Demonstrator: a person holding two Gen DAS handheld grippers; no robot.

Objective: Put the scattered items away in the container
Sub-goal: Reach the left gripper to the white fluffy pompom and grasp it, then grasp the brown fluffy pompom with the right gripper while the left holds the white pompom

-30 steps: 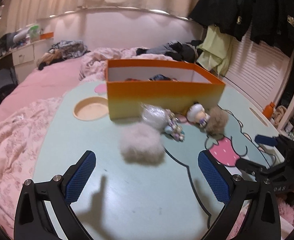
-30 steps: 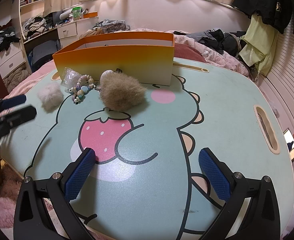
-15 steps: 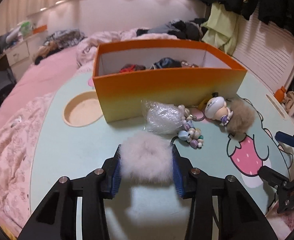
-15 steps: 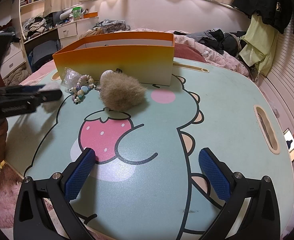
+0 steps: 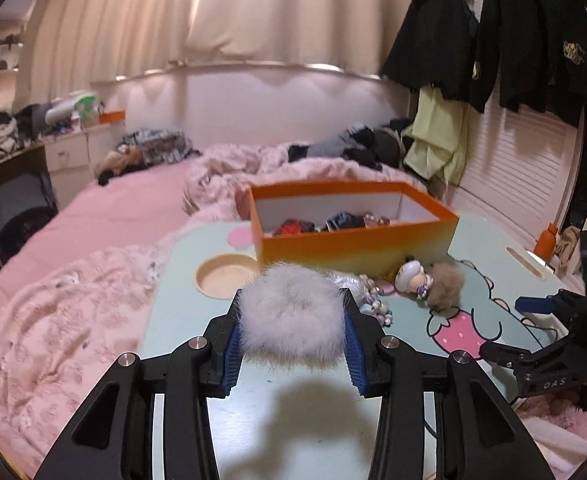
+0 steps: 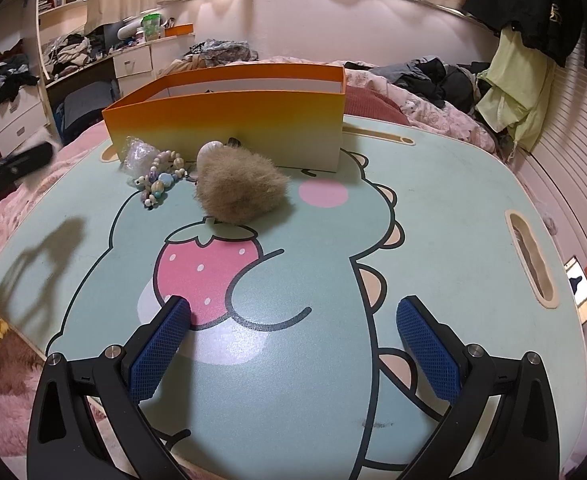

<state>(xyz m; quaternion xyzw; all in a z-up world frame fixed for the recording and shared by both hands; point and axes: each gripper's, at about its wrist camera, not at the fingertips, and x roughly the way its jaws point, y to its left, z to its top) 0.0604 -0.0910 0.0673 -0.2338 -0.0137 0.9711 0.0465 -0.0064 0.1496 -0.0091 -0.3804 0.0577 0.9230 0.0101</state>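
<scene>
Between left claw (image 5: 291, 334) pads – white pompom (image 5: 291, 320) pinched, lifted off table (image 5: 293, 420); orange box (image 5: 353, 236) seen beyond. Right claw (image 6: 293, 344) spread – nothing held.

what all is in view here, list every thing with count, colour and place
fluffy white fur pompom: 1, white, clamped between the left tongs' pads, lifted off the table
fluffy brown fur pompom: 1, tan-brown, on the table before the box
orange cardboard box: 1, orange fading to pale yellow, white inside, at the table's far side, open, a few dark and red items inside
small round-headed doll figure: 1, white, touching the brown pompom
pastel bead string: 1, mixed pastels, left of the brown pompom
crinkled clear plastic bag: 1, clear, against the box
mint cartoon-print table: 1, mint green, on the pink bed
left tongs: black with blue pads, gripping the white pompom
right tongs: black with blue pads, open, empty, above the table
</scene>
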